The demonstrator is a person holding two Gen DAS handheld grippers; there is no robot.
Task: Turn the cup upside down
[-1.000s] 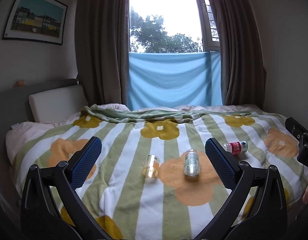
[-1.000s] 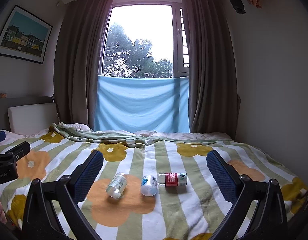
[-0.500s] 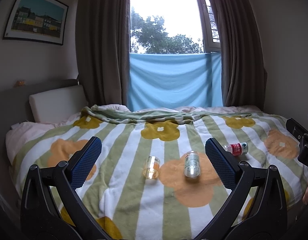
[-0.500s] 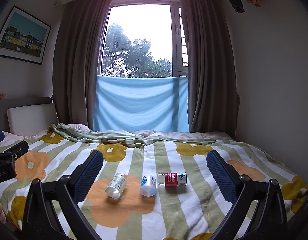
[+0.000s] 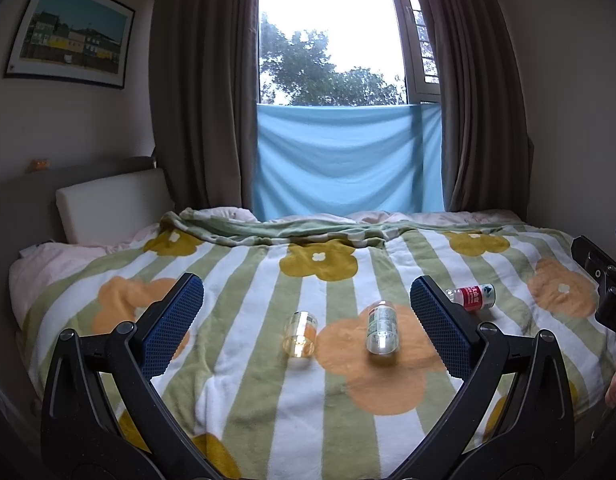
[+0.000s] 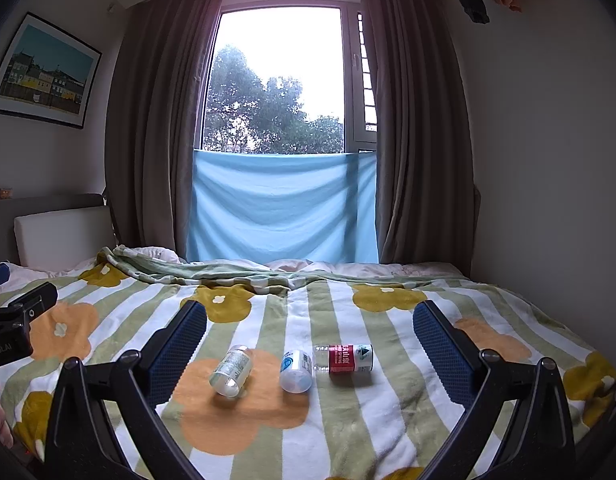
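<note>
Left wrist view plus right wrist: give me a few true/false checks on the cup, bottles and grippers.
1. The left gripper holds the cup. False: the cup rests on the blanket, untouched, ahead of the open fingers.
2. The red-label bottle lies on its side. True.
3. The right gripper is open and empty. True.
4. The blanket is plain blue. False: it has green and white stripes with orange and yellow flowers.
5. The curtains are drawn shut. False: they are parted, with a blue cloth across the lower window.
</note>
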